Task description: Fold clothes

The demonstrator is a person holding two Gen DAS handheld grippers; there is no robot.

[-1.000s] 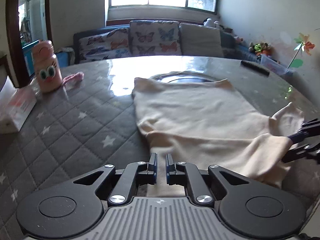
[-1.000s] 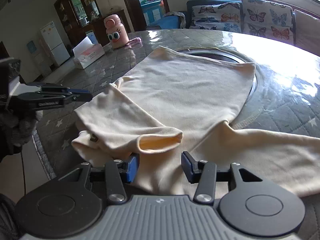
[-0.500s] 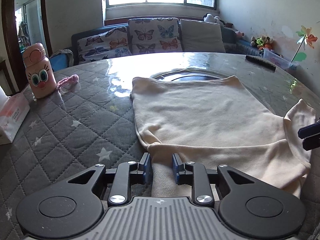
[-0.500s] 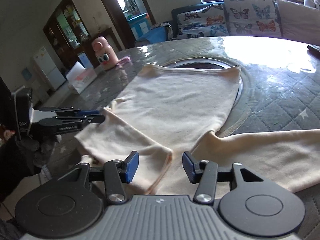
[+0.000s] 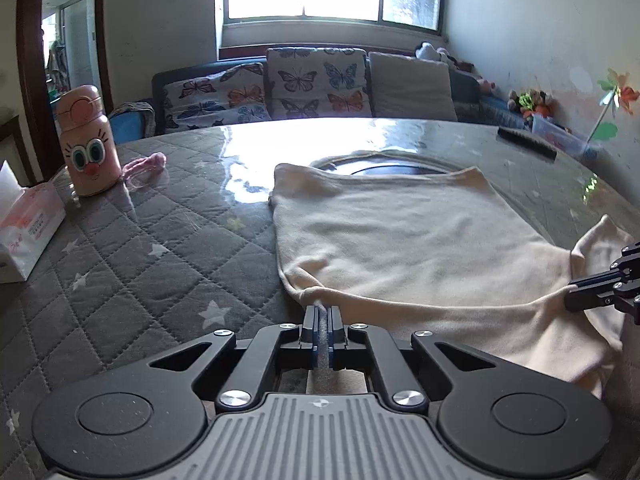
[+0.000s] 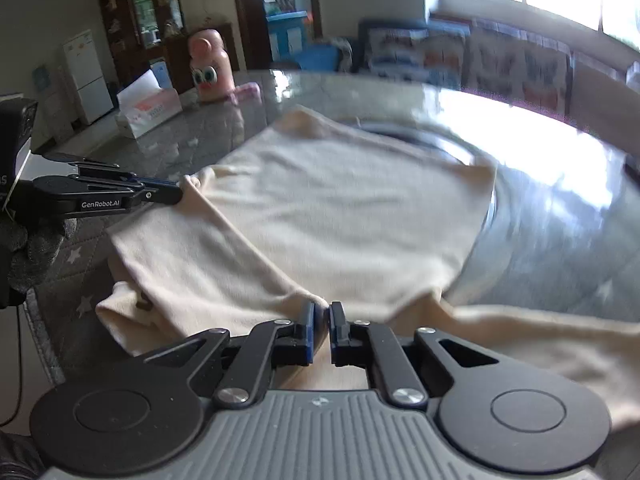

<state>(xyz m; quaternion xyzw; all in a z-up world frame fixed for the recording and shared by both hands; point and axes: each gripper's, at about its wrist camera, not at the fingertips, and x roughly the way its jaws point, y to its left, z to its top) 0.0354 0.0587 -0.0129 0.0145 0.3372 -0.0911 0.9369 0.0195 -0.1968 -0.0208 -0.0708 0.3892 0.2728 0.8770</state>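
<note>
Left wrist view, nearest first: the left gripper (image 5: pixel 322 316) is clenched on a pinch of the cream shirt (image 5: pixel 400 240), its two black fingers with blue pads pressed together over the soft fabric at the near edge. That edge rises in a taut ridge running to the right, where the right gripper (image 5: pixel 570 298) comes in from the side and bites the same cloth. In the right wrist view, which is blurred by motion, the right gripper (image 6: pixel 322 312) is likewise closed on a fold of the shirt (image 6: pixel 340 208), with fabric bunched between the pads, and the left gripper (image 6: pixel 178 194) is at the left, held by a hand in a grey knitted glove (image 6: pixel 32 248).

One shirt lies on the round table (image 5: pixel 140 248), its body spread flat toward the middle, one sleeve trailing off to the right in the right wrist view. It is plain, matte and slightly wrinkled. A grey quilted cloth with white stars, under a glossy clear sheet that mirrors the window, covers the table.

Farther off on the left stand one white tissue box (image 5: pixel 24 236) and one pink rounded bottle (image 5: pixel 86 144) with a cartoon face, a pink strap beside it. One dark flat bar (image 5: pixel 526 146) lies at the far right rim. Beyond the table, a sofa carries three cushions (image 5: pixel 316 82), two with butterfly prints and one plain.
</note>
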